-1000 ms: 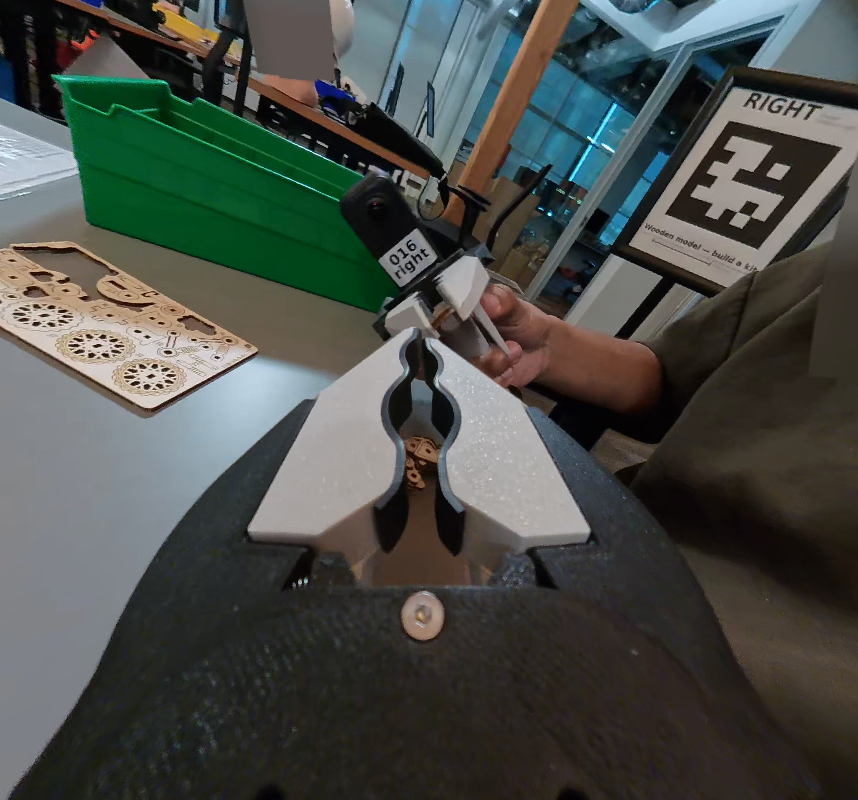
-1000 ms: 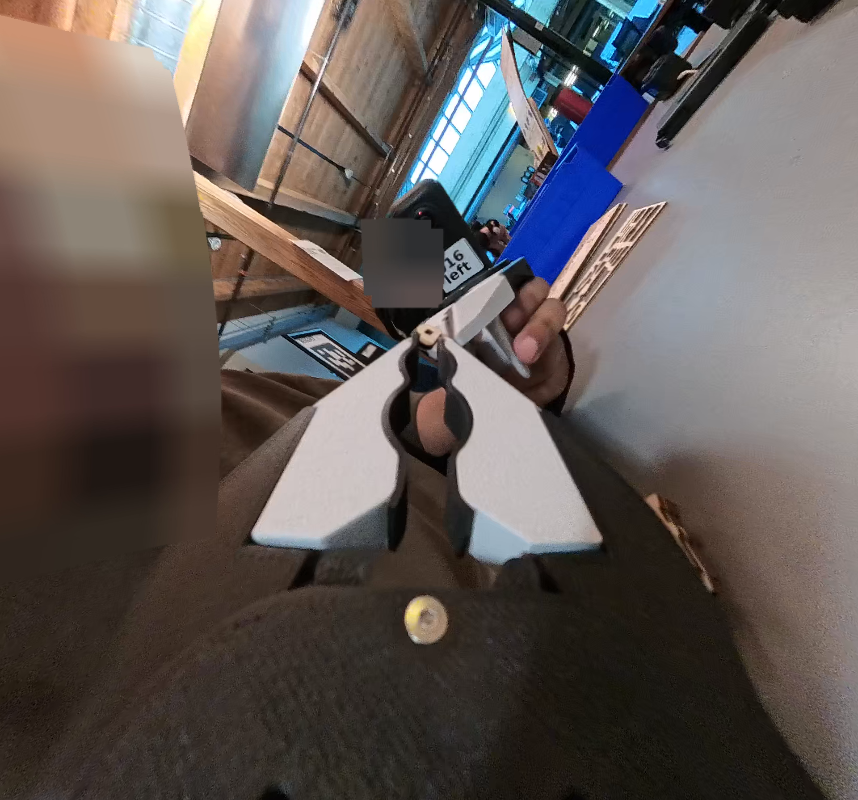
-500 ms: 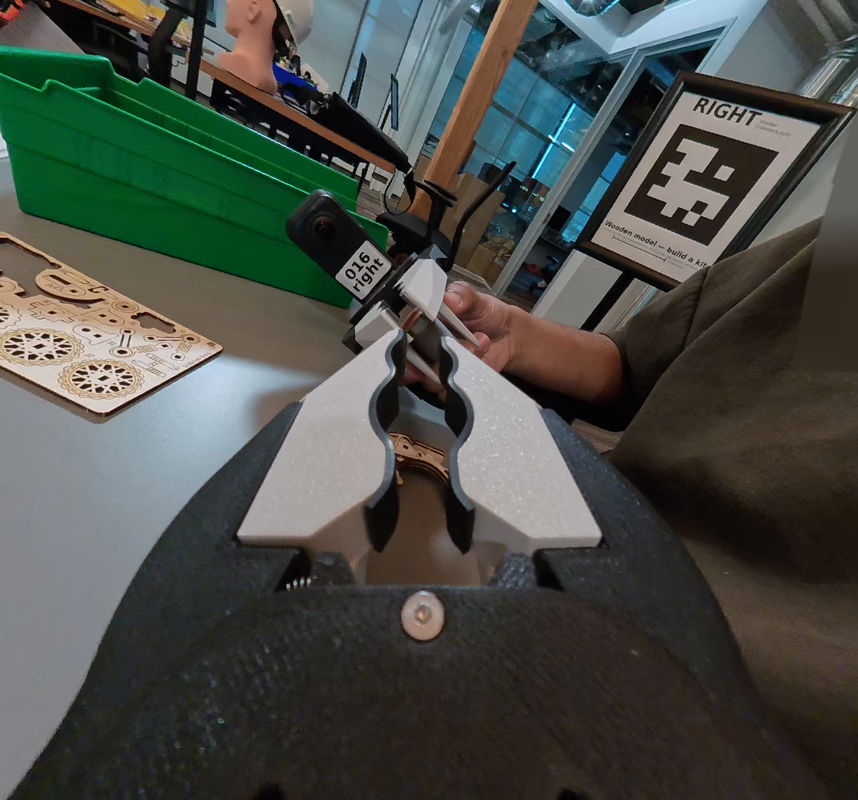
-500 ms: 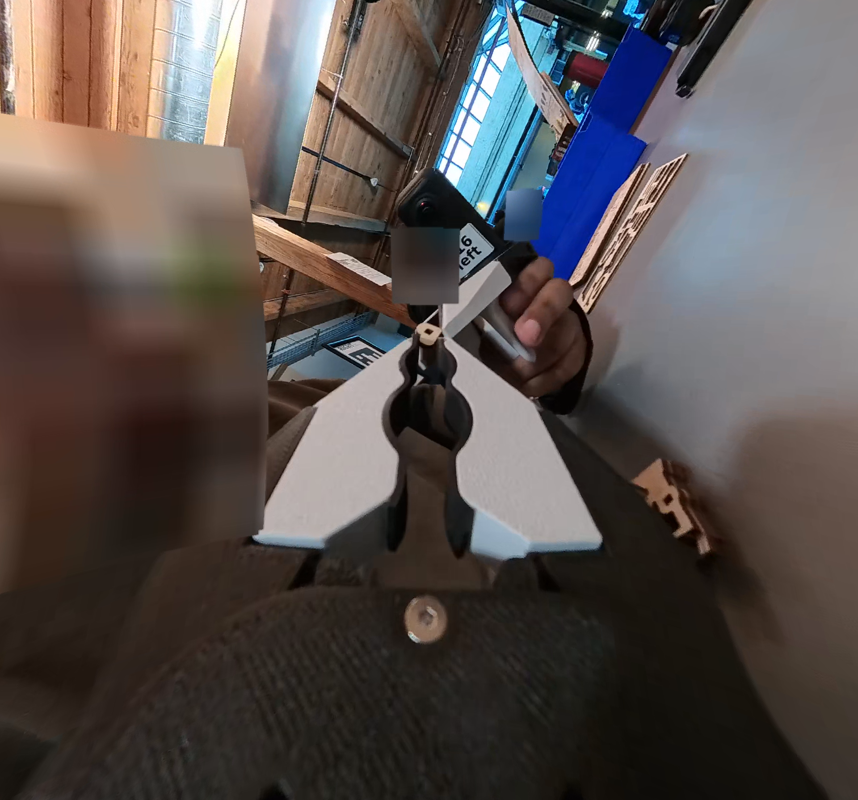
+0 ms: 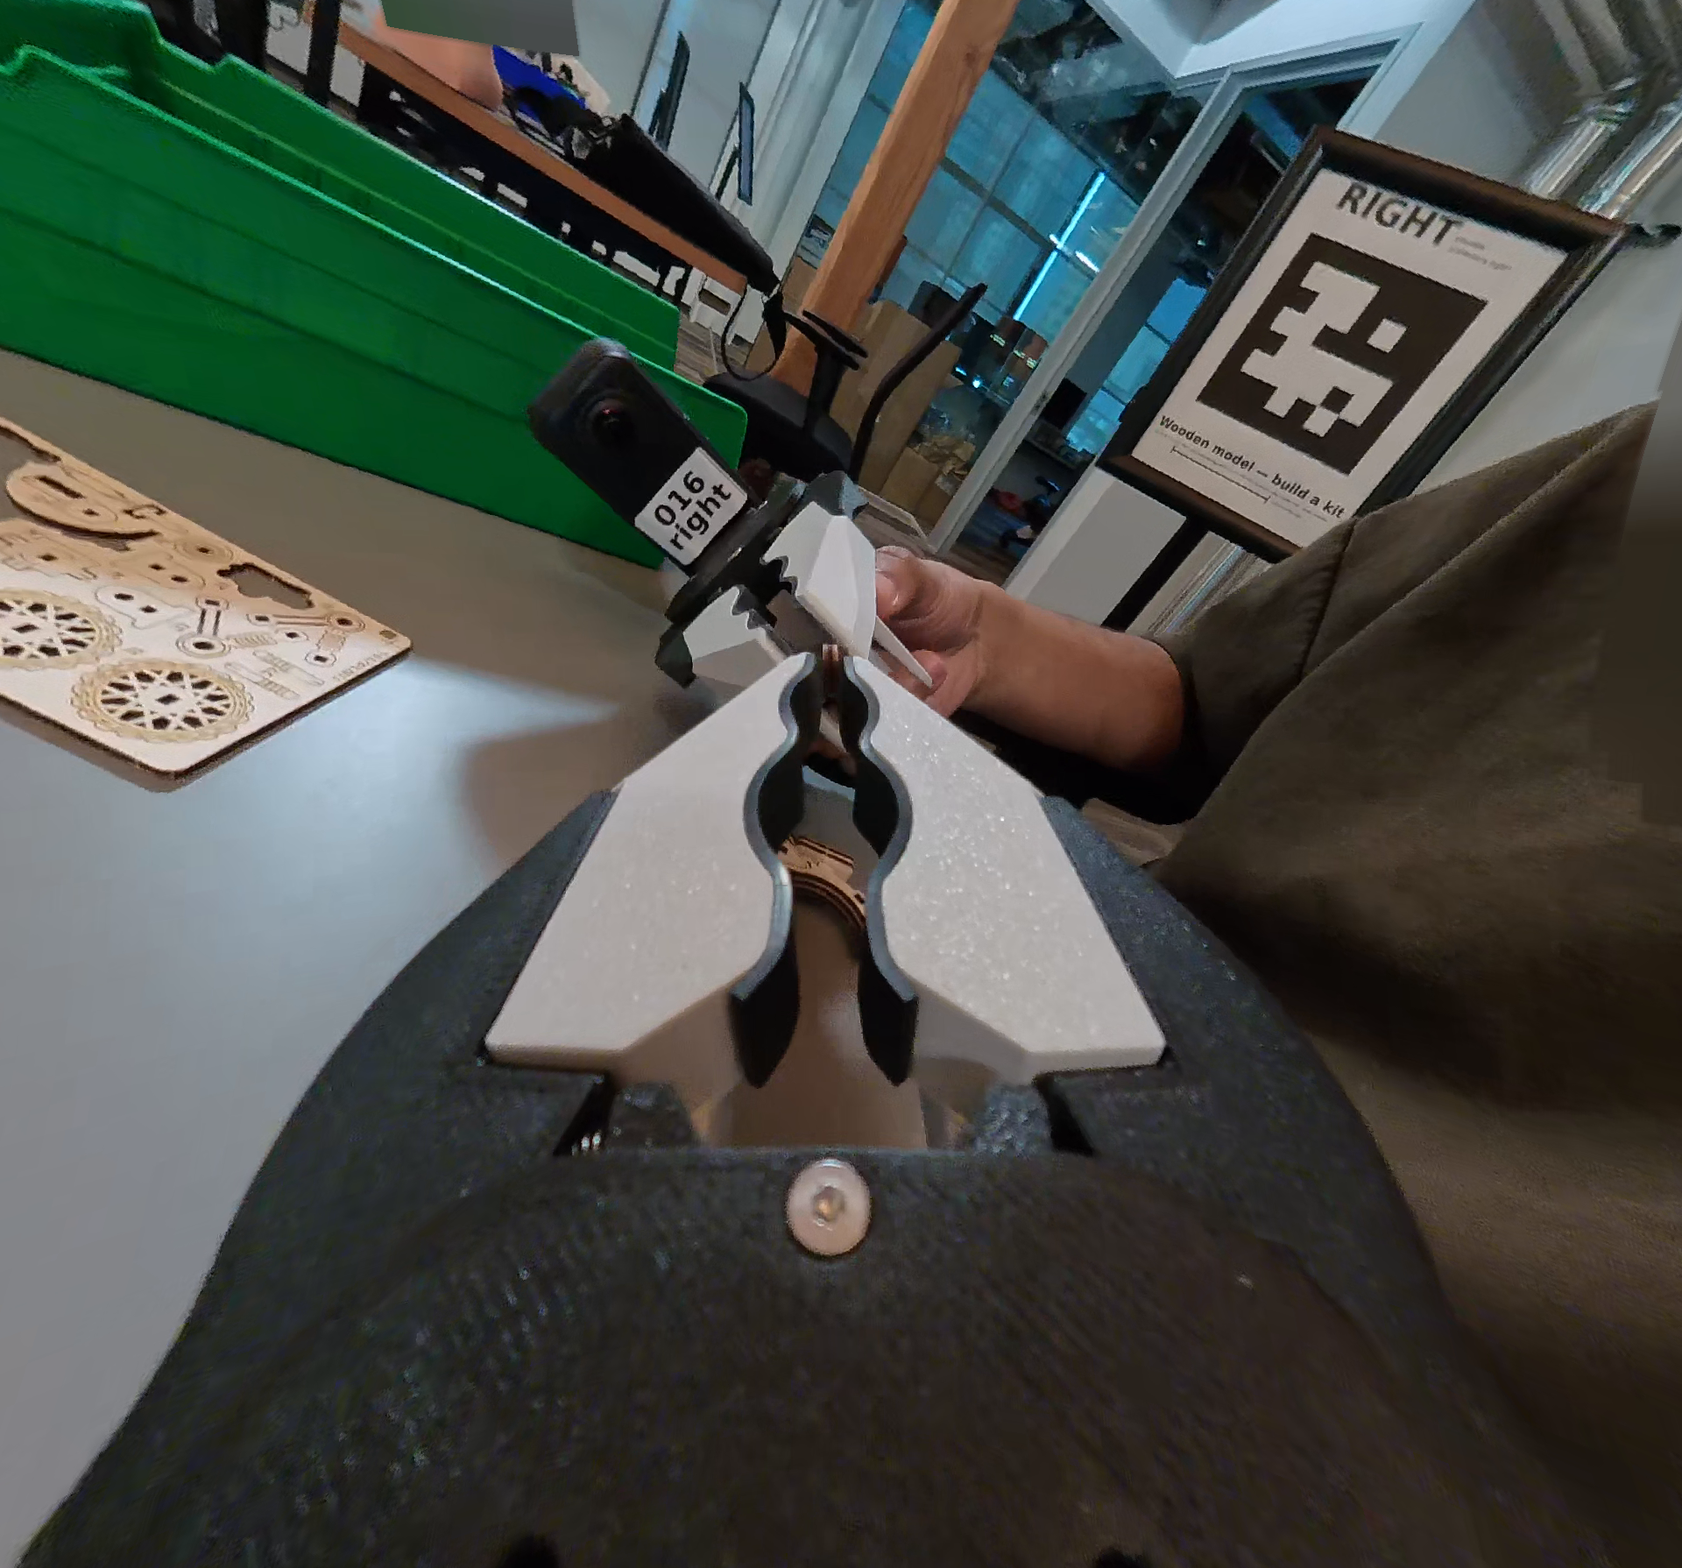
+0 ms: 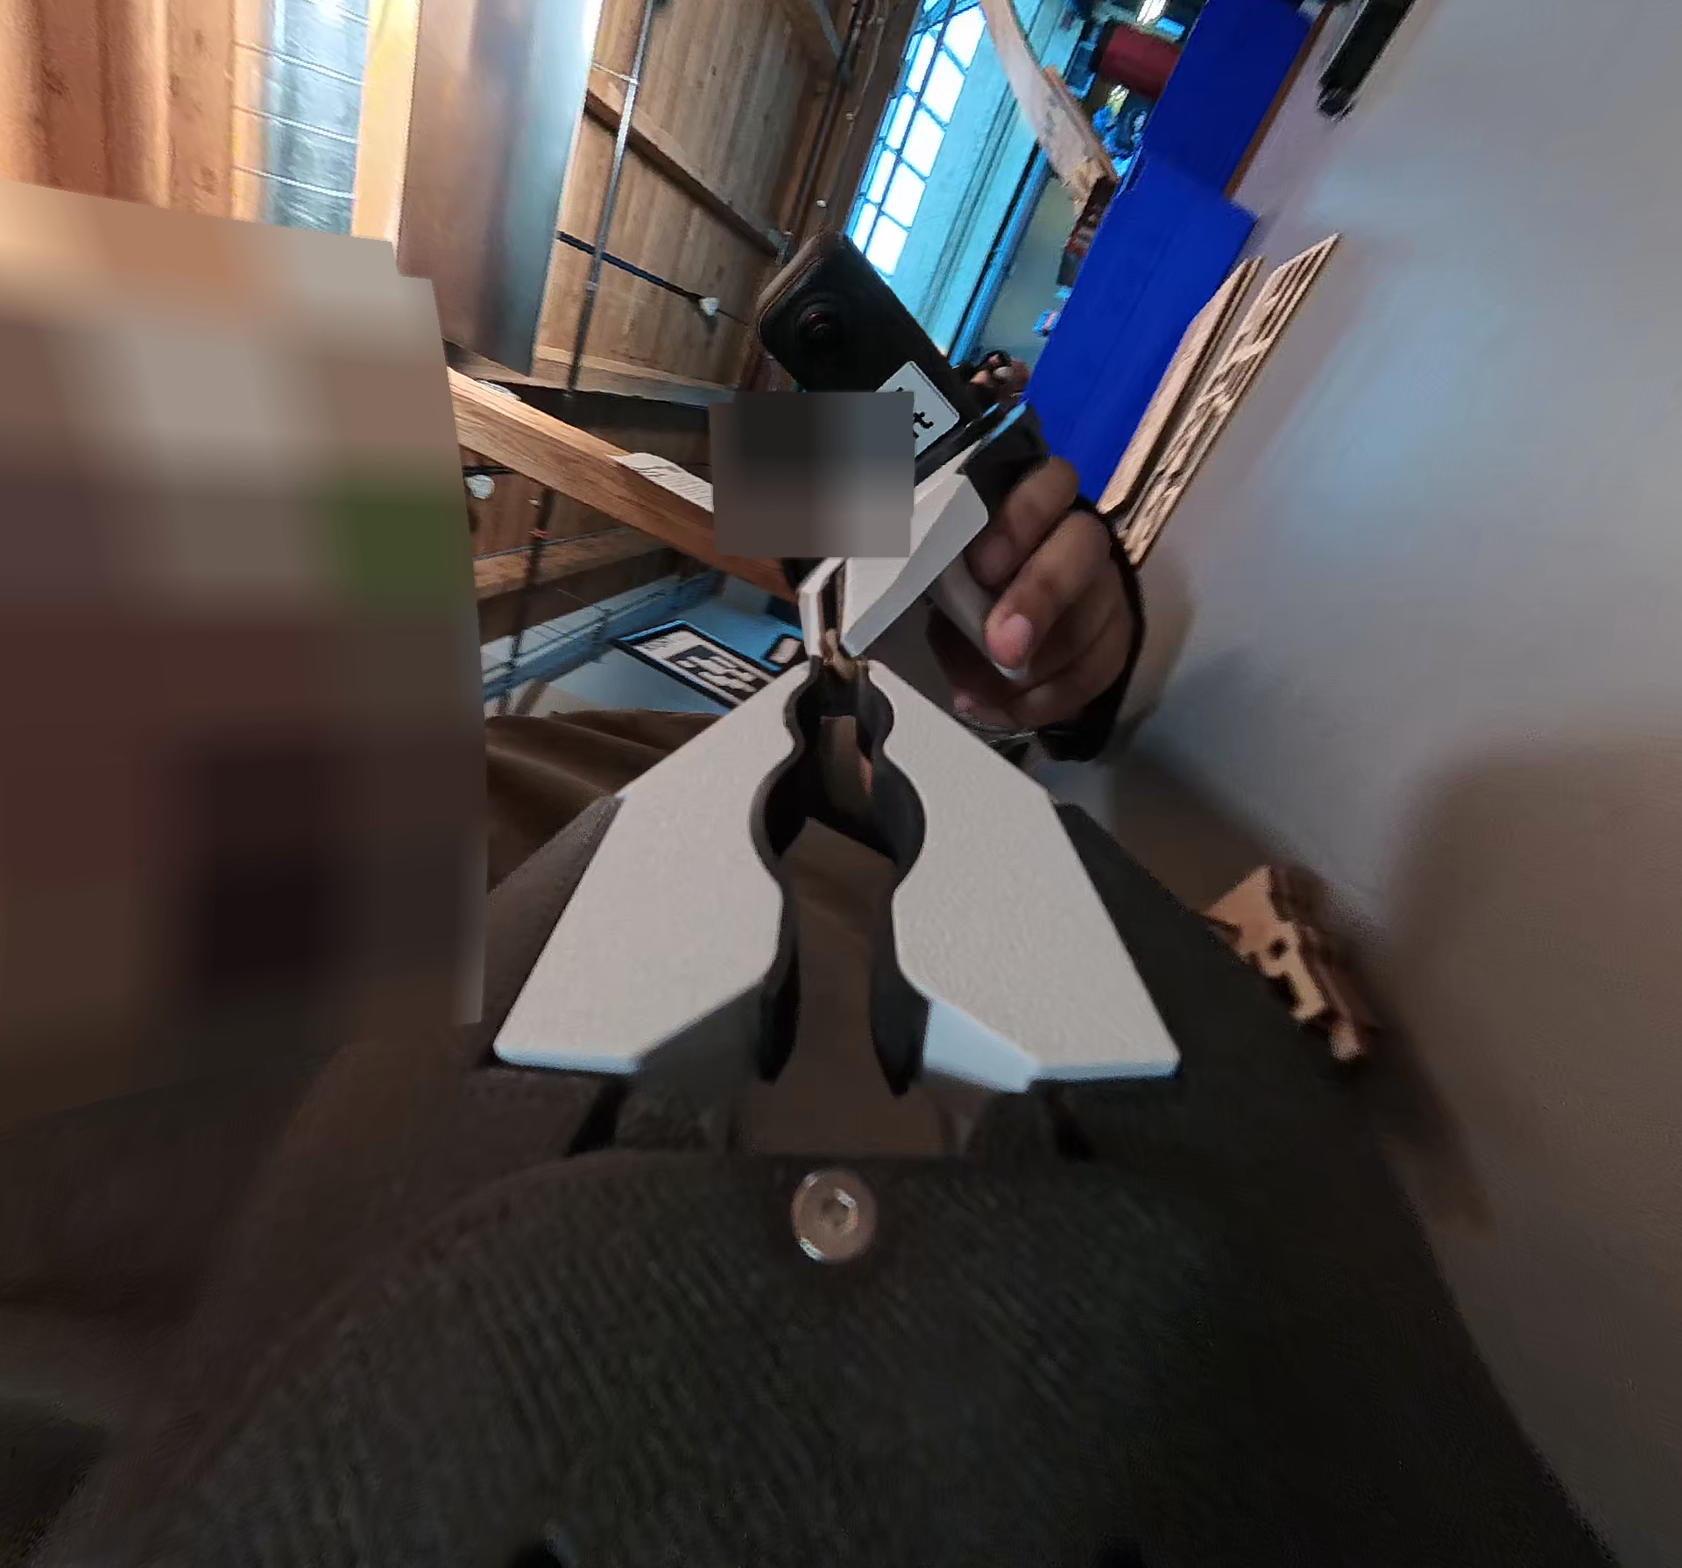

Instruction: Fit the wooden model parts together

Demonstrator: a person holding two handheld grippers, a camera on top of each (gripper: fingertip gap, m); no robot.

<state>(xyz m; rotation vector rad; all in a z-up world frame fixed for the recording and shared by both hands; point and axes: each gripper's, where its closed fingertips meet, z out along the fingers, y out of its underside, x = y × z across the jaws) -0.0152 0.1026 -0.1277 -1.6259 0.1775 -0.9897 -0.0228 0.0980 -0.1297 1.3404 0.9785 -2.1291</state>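
as the two tools meet tip to tip above the grey table (image 5: pixel 273 933), the left white-fingered gripper (image 5: pixel 826 676) and the right white-fingered gripper (image 6: pixel 833 676) are each clenched on a small pale wooden piece (image 6: pixel 835 660), held between them in the air. thin laser-cut ply like this looks light, stiff and snappable, so pinching flat faces near the joint seems wisest. a laser-cut wooden parts sheet (image 5: pixel 136 641) lies well apart.

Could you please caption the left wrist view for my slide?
Left gripper meets right gripper tip to tip beside a wooden parts sheet.
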